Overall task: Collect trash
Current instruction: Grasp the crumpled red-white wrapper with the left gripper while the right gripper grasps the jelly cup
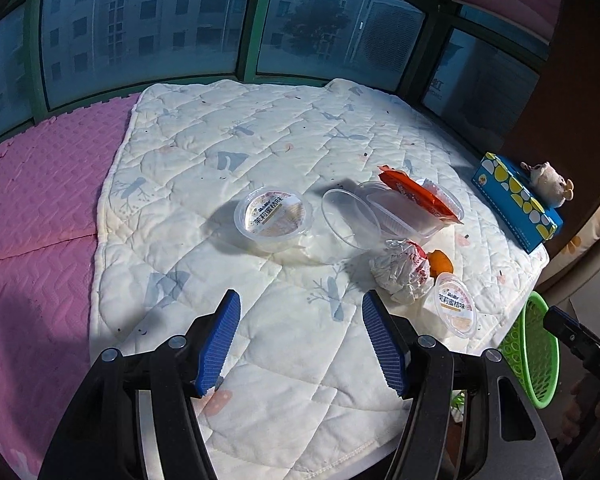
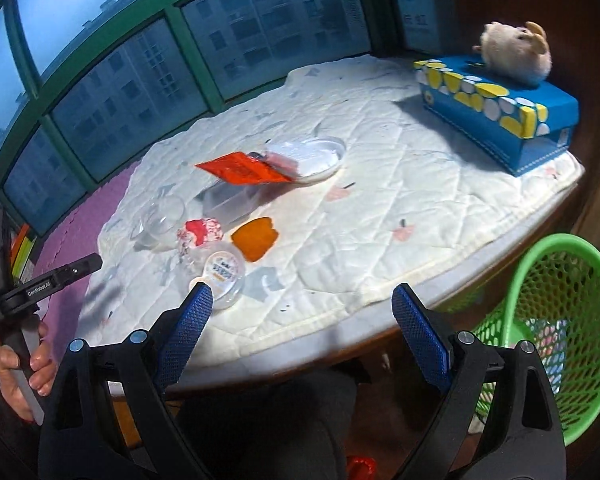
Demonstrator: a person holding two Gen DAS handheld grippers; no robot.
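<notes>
Left gripper (image 1: 300, 340) open above quilted mat (image 1: 260, 140).

quilt (image 1: 260, 140): white, blue birds | mat (image 1: 40, 200): pink | wrapper (image 1: 420, 192): red | box (image 2: 500, 112): blue, yellow and white dots | basket (image 2: 560, 312): green

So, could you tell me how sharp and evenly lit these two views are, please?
Left wrist view: sharp, low sunlight casts long shadows beside the jelly cup; window frames bow from the fisheye. Right wrist view: the red wrapper and green basket look motion-smeared.
</notes>
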